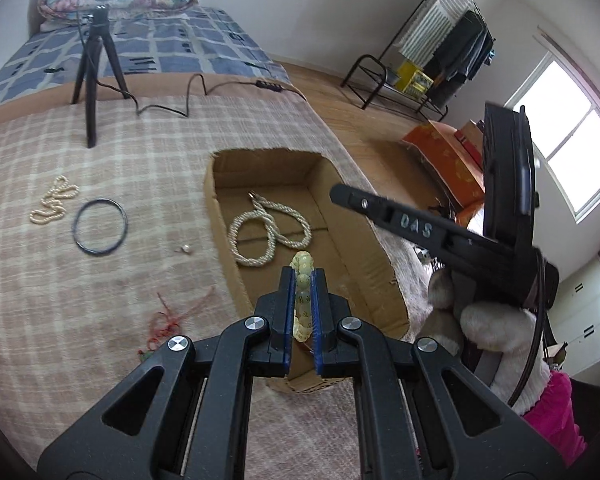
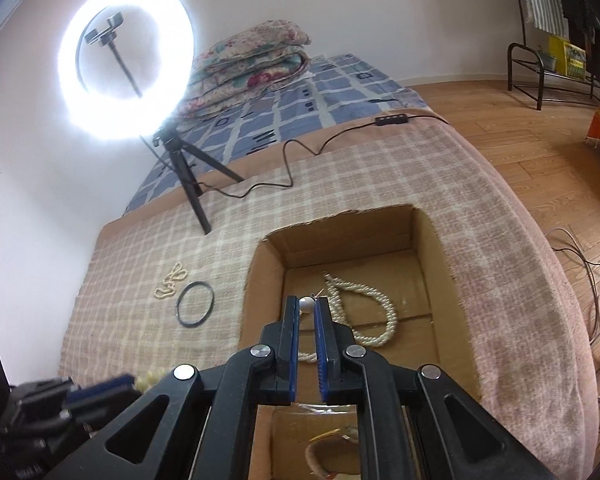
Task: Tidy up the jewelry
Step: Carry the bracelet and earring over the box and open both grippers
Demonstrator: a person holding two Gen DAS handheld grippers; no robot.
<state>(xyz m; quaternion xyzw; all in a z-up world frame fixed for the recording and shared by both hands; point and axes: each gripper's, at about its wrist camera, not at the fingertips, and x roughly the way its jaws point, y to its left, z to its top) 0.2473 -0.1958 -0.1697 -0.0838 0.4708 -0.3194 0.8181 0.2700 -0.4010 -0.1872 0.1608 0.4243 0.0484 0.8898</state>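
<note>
The checked beige blanket (image 1: 100,200) covers the bed and carries a shallow open cardboard box (image 1: 220,216), a black tripod (image 1: 92,80) with a lit white ring light (image 2: 126,58) and its black cable (image 1: 172,108).

Inside the box lies a thick twisted cream rope necklace (image 1: 260,236). Left of the box on the blanket lie a thin black ring bangle (image 1: 100,227), a small cream pearl strand (image 1: 54,198), a tangle of red cord (image 1: 168,320) and a single loose pearl piece (image 1: 186,249).

The left gripper (image 1: 304,280) is clamped on a pale yellow-green bead bracelet (image 1: 303,296), held over the near part of the box. The right gripper (image 2: 307,306) pinches a small white pearl earring (image 2: 307,305) at its tips, above the box interior.

Only the left view shows the red cord and the loose pearl; there the right gripper's black body (image 1: 420,232) crosses the box's right wall. Only the right view shows the whole ring light. The left gripper shows there only as a blurred shape at the lower left, and the earring's fitting is too small to resolve.
</note>
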